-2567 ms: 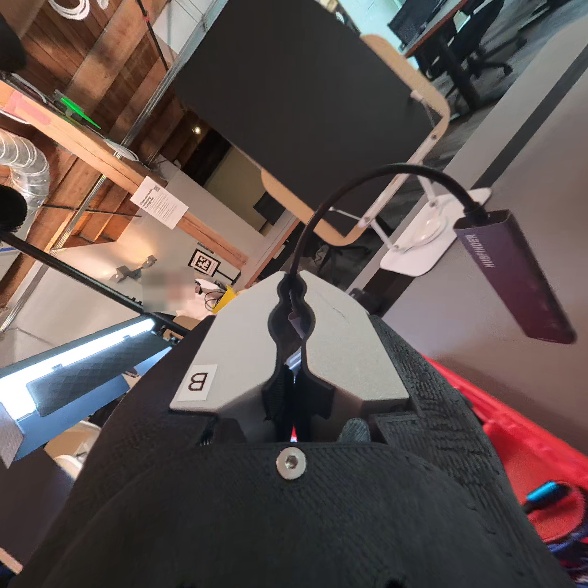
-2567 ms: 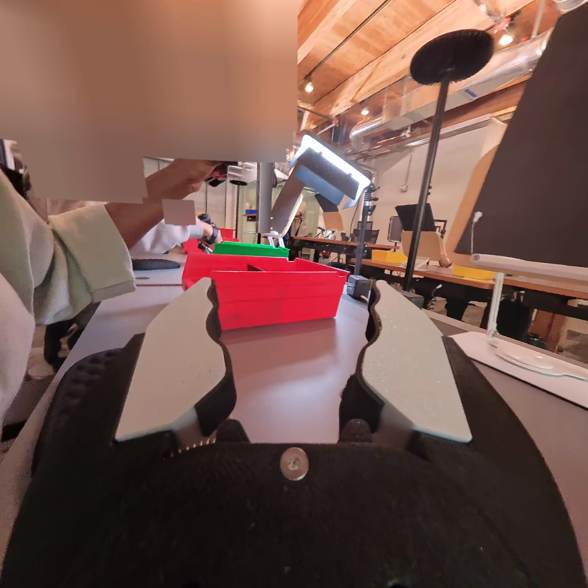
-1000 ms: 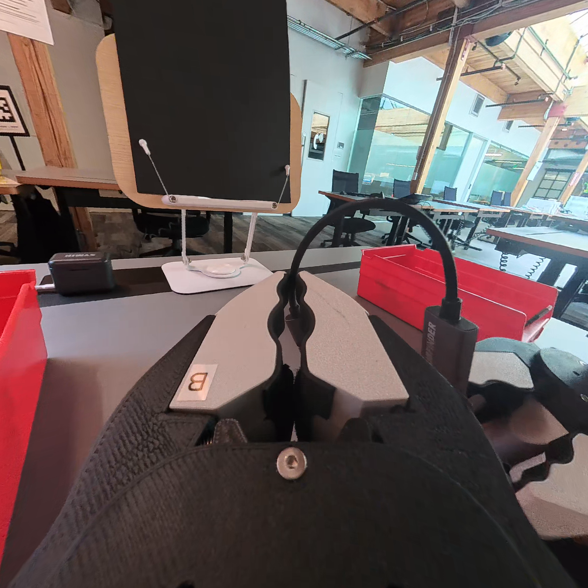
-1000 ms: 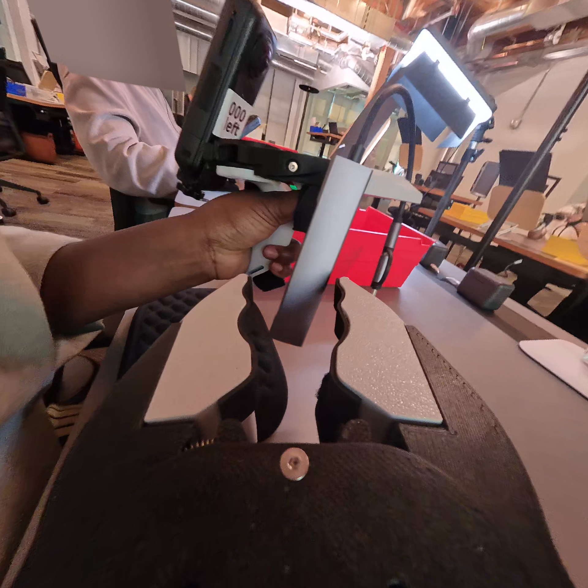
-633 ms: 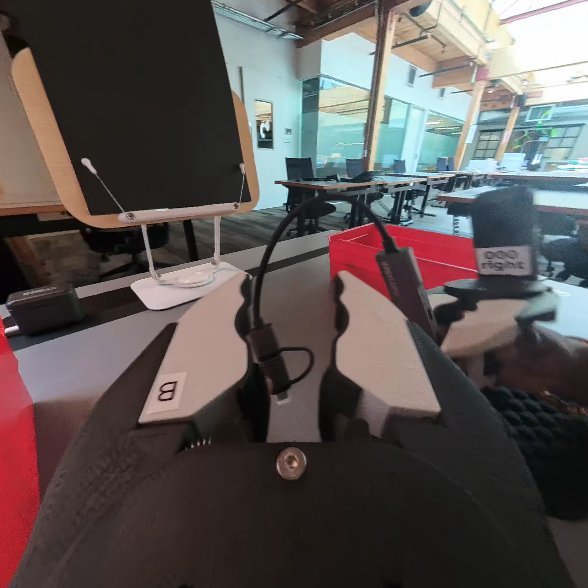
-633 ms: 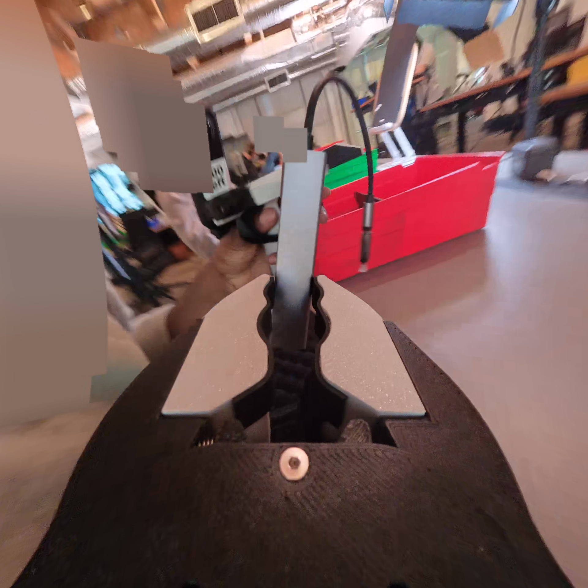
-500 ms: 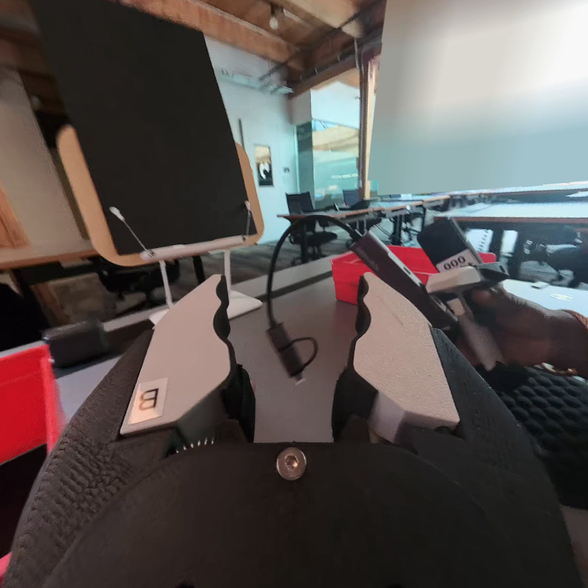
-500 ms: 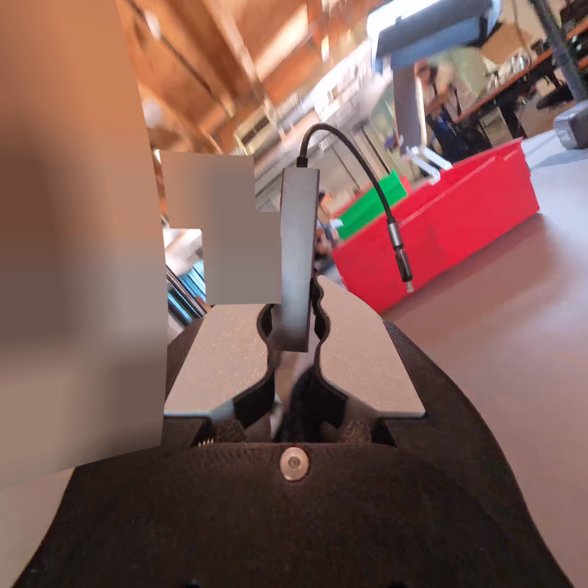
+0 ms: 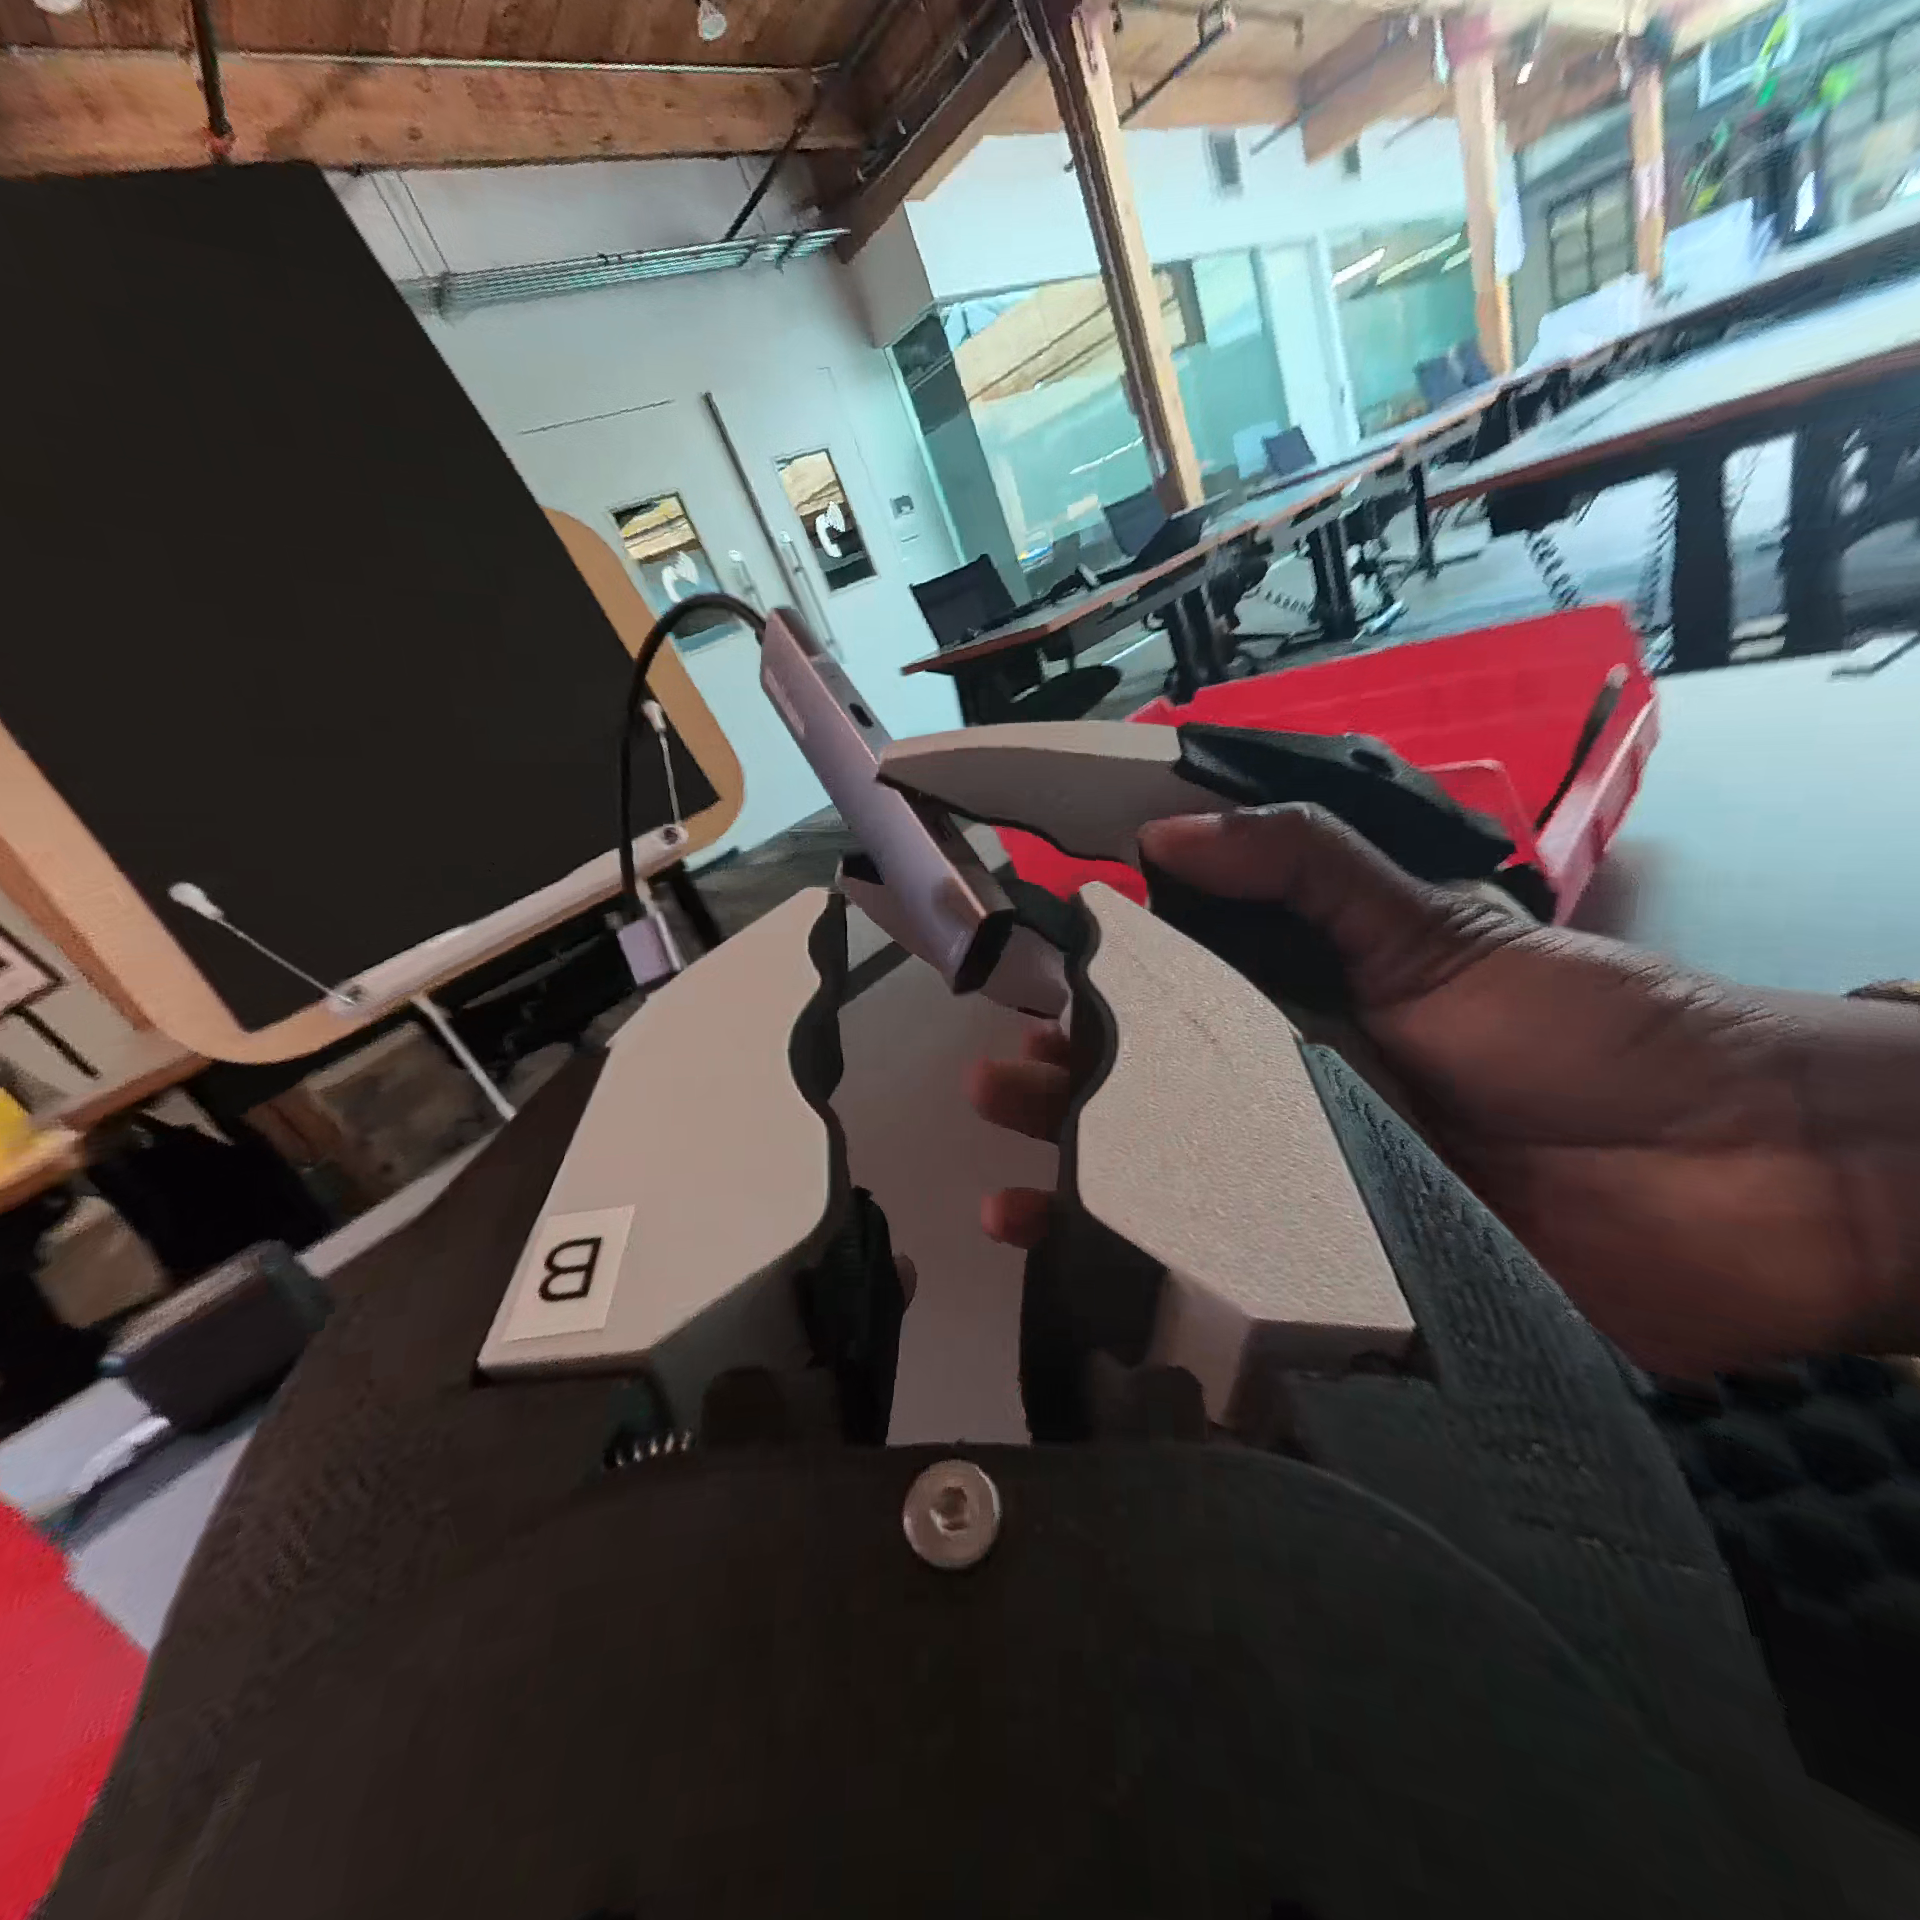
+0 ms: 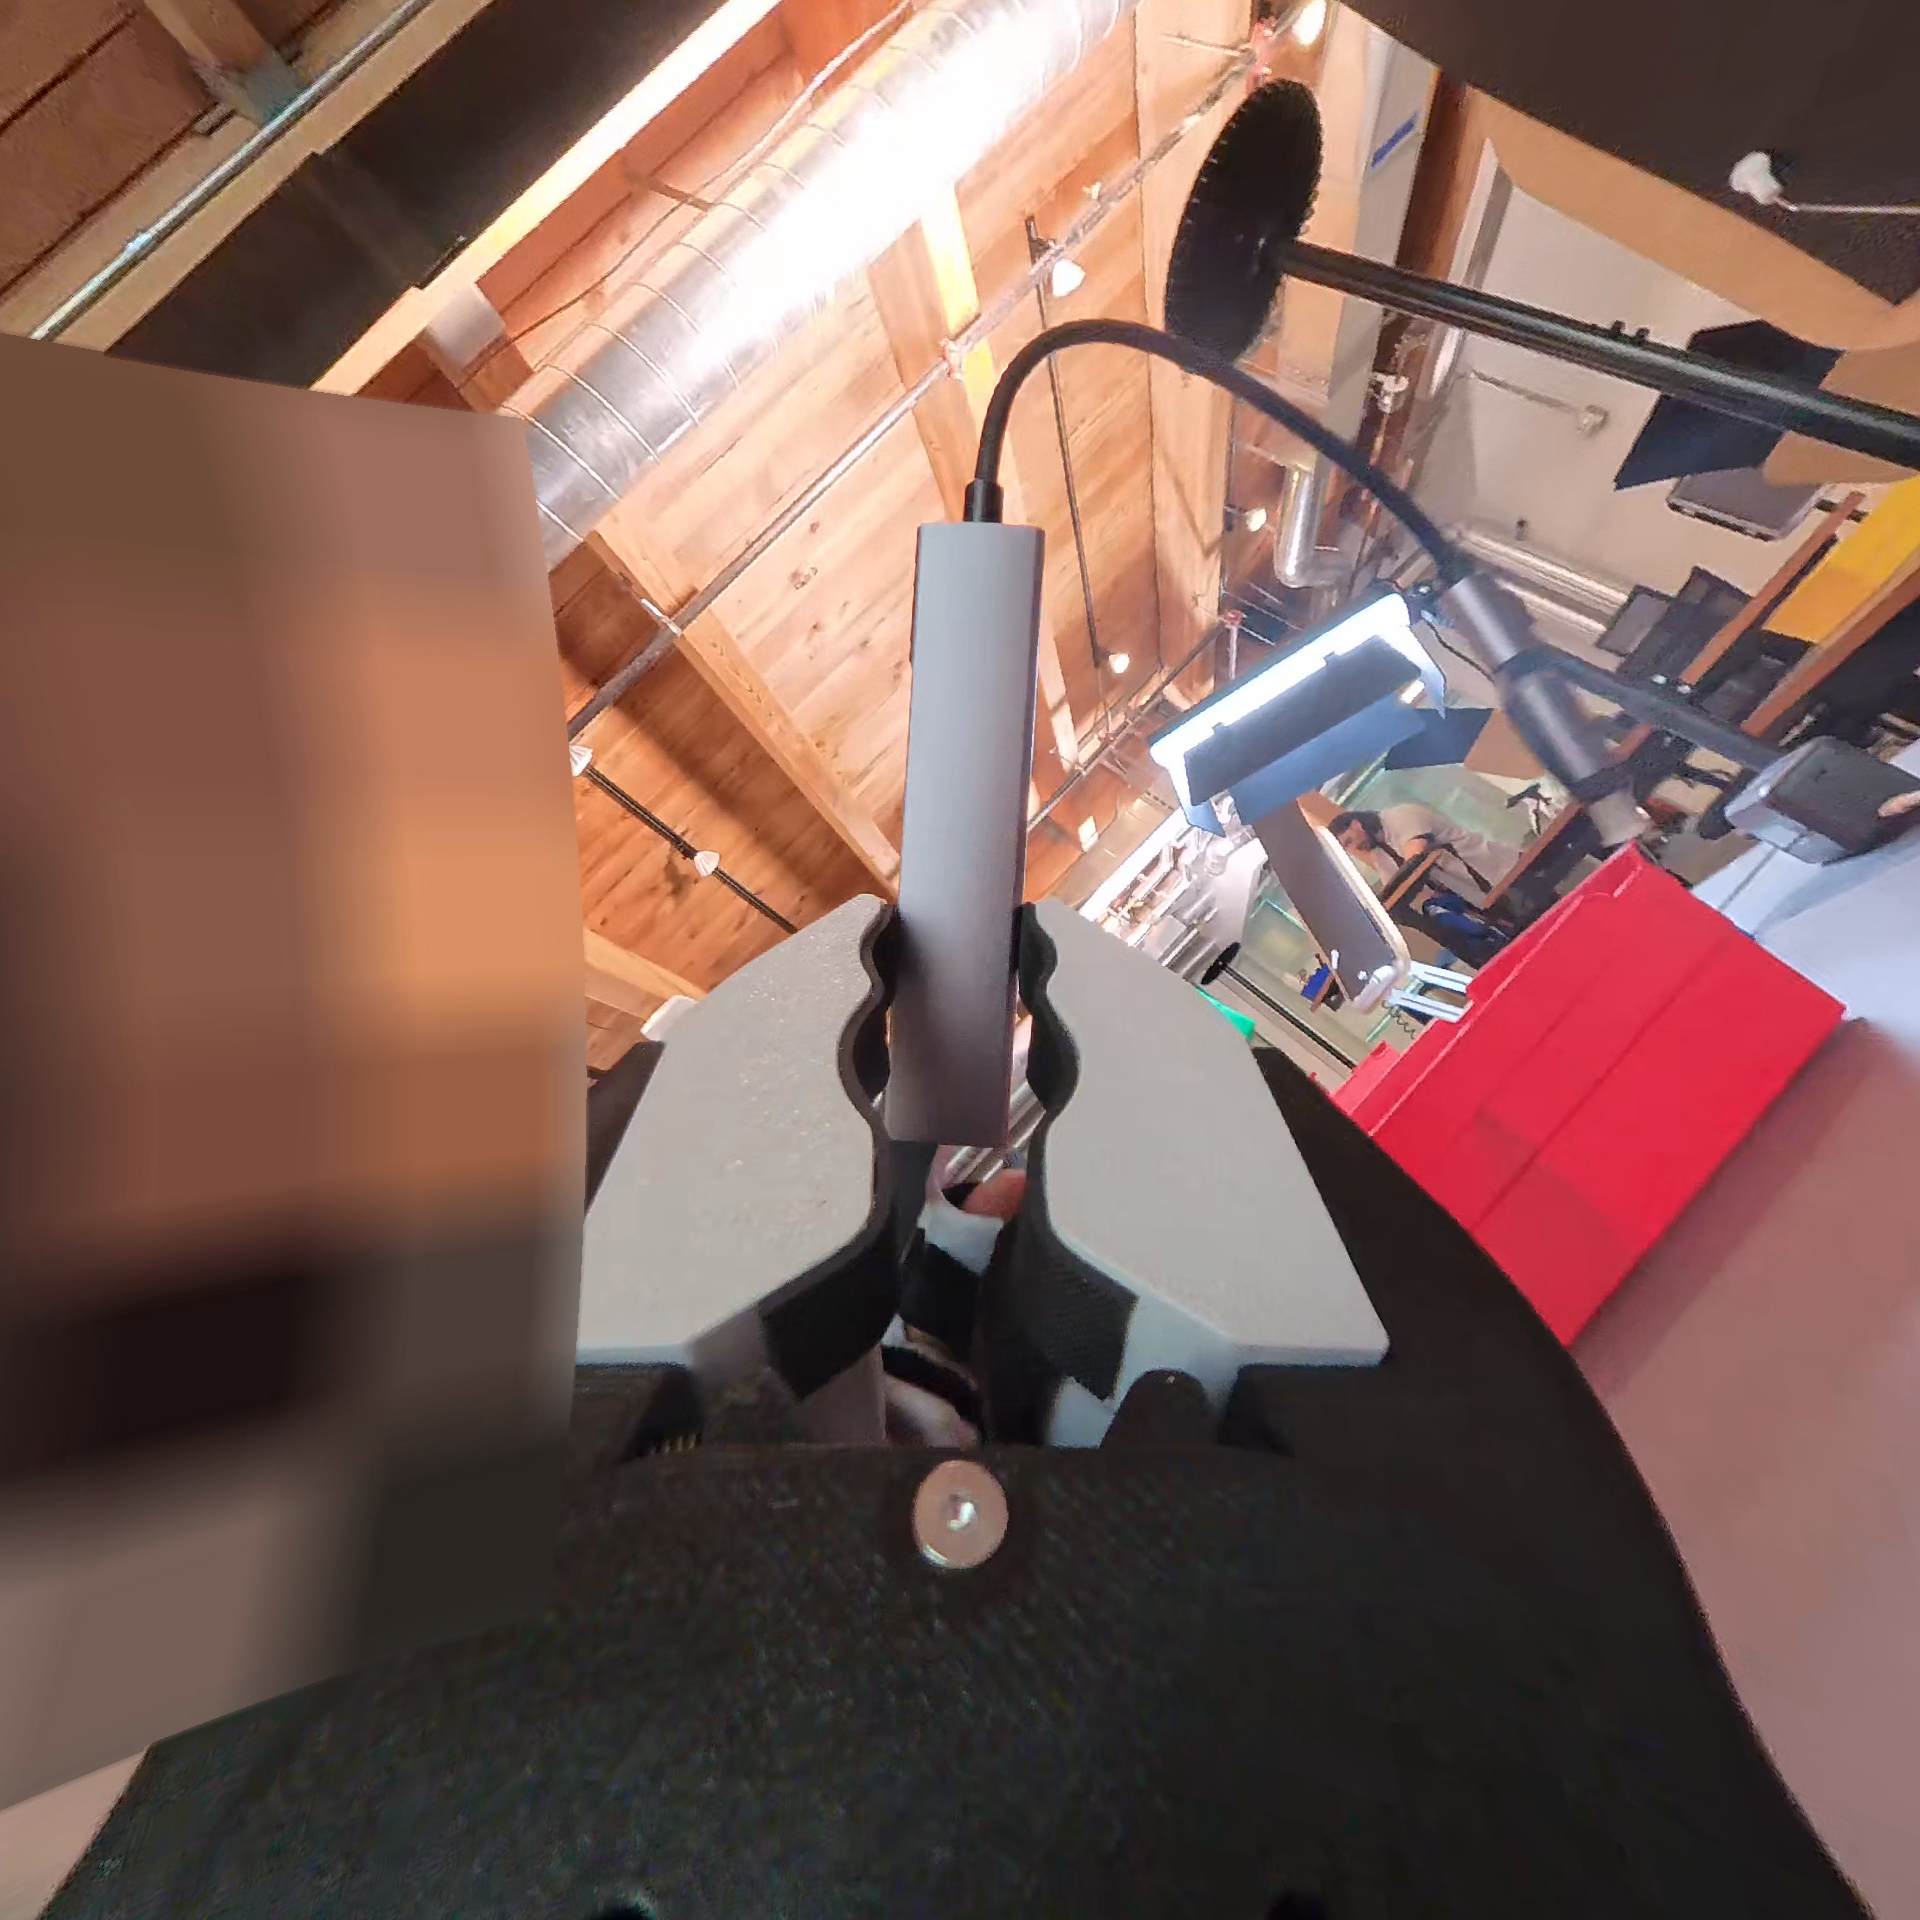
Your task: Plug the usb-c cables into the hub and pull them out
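The grey USB hub (image 10: 961, 831) stands upright between the fingers of my right gripper (image 10: 956, 935), which is shut on its lower half. Its short black cable (image 10: 1195, 358) arcs from the top to the right and ends in a grey plug (image 10: 1496, 623) hanging free. In the left wrist view the hub (image 9: 883, 821) is tilted, held by the right gripper's fingers (image 9: 1039, 769) with a hand (image 9: 1507, 1091) behind. My left gripper (image 9: 951, 925) is open and empty, with the hub's lower end just over its tips. The plug (image 9: 644, 945) dangles to the left.
A red bin (image 9: 1351, 707) sits on the grey table to the right, and shows in the right wrist view (image 10: 1610, 1091). Another red bin's edge (image 9: 52, 1662) is at lower left. A black board on a white stand (image 9: 260, 571) and a small black box (image 9: 208, 1330) are behind.
My left gripper opened and let go of the hub's cable plug. My right gripper closed on the hub body and tilted it upward. The plug now hangs free.
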Demonstrator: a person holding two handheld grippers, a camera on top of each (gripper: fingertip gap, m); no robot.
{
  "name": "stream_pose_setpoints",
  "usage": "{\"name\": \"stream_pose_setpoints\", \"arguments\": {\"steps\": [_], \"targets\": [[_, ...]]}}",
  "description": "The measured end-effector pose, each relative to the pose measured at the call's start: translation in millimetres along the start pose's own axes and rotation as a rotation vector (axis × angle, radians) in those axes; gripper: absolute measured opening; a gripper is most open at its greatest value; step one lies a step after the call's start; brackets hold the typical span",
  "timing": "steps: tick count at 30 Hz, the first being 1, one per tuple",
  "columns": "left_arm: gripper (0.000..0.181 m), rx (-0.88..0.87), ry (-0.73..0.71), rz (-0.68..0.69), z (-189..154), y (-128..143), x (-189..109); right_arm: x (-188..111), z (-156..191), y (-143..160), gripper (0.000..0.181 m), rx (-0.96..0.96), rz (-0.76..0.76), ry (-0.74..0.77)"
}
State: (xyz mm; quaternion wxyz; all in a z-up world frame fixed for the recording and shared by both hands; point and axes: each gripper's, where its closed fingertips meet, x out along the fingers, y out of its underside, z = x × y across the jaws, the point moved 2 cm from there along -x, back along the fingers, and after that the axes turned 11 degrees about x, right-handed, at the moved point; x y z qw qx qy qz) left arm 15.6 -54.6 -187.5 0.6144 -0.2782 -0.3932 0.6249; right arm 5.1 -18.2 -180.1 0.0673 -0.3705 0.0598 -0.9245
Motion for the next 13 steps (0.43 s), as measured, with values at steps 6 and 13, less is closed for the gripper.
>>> {"name": "stream_pose_setpoints", "arguments": {"steps": [6,13], "targets": [[0.018,0.243,-0.03,0.105,3,7,2,1,-6,11,0.022,0.042,0.013,0.016],[0.007,-0.082,0.088,-0.196,23,-11,-24,3,14,28,0.028,-0.232,0.24,-0.051]]}}
